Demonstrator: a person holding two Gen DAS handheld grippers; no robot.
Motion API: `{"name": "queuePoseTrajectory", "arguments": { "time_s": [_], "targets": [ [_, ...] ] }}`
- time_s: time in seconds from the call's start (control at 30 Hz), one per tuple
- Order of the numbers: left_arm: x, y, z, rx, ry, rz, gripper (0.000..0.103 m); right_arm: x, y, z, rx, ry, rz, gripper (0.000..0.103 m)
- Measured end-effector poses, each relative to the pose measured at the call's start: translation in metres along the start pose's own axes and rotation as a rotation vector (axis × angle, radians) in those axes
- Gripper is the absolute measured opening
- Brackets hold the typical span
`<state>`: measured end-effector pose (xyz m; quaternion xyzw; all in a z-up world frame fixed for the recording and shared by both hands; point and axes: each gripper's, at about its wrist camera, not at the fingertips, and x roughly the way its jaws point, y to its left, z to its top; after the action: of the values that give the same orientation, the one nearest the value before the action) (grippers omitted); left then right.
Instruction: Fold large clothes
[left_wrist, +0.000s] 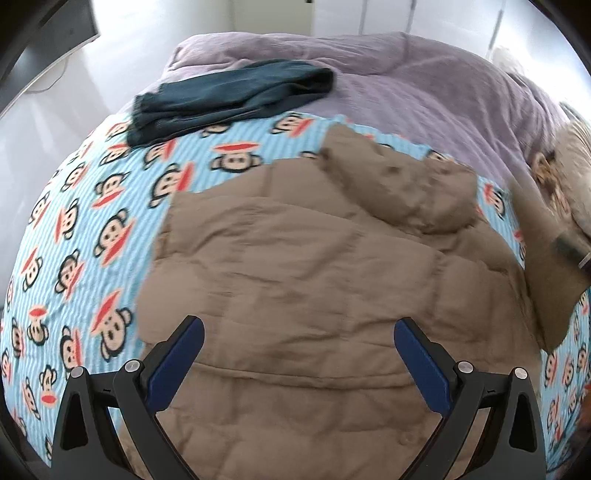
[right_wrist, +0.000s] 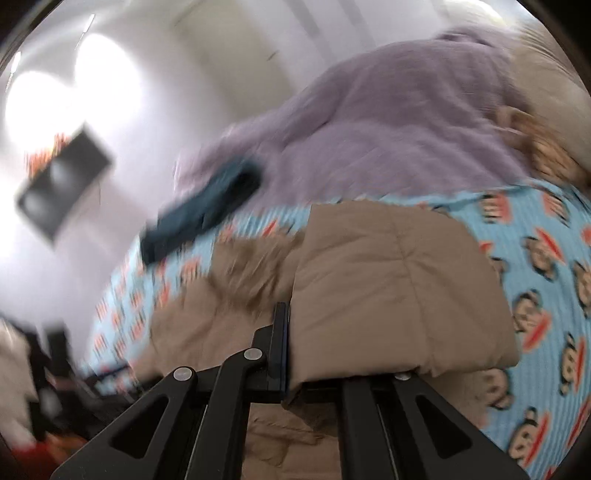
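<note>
Lying spread out on the bed is a big puffy brown jacket. It rests on a light blue blanket with monkey faces all over it. The jacket's hood, with its fuzzy edge, points toward the far side of the bed.

The left hand-held gripper hangs over the lower part of the jacket. Its two blue fingers stand wide apart, and nothing is between them. They do not touch the cloth as far as the left wrist view shows.

The right hand-held gripper is pinched together on a sleeve of the brown jacket. The sleeve is lifted up off the bed and hangs over the right side of the gripper, hiding one finger. In the left wrist view the same sleeve shows at the right edge, raised above the blanket.

A purple cover lies on the far half of the bed, past the blue blanket. A dark teal piece of clothing sits folded where the purple cover meets the blue blanket, well apart from the jacket. The right wrist view is blurry.
</note>
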<state>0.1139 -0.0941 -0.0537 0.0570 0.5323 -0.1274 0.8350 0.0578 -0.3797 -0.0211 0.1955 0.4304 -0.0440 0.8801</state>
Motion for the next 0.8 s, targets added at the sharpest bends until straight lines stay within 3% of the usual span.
{"name": "queuePoseTrajectory", "arguments": {
  "time_s": [0.17, 0.33, 0.4, 0.47, 0.53, 0.73, 0.8],
  "targets": [
    [0.01, 0.018, -0.004, -0.01, -0.006, -0.003, 0.103, 0.07, 0.033, -0.048, -0.063, 0.17, -0.064, 0.005],
    [0.024, 0.016, -0.007, -0.025, 0.019, -0.04, 0.103, 0.088, 0.019, -0.08, -0.019, 0.254, -0.118, 0.012],
    [0.028, 0.011, -0.007, -0.024, 0.026, -0.054, 0.103, 0.083, 0.015, -0.083, 0.004, 0.268, -0.113, 0.023],
    [0.03, 0.005, -0.008, -0.017, 0.025, -0.074, 0.103, 0.067, 0.007, -0.081, 0.06, 0.276, -0.083, 0.053],
    [0.031, 0.003, -0.009, -0.015, 0.024, -0.104, 0.103, 0.046, -0.005, -0.081, 0.144, 0.231, -0.045, 0.069],
    [0.033, 0.006, -0.006, -0.029, 0.039, -0.213, 0.103, 0.017, -0.068, -0.076, 0.456, 0.141, -0.032, 0.068],
    [0.03, 0.012, -0.005, -0.043, 0.032, -0.26, 0.103, 0.018, -0.083, -0.07, 0.537, 0.104, -0.023, 0.044]
  ]
}}
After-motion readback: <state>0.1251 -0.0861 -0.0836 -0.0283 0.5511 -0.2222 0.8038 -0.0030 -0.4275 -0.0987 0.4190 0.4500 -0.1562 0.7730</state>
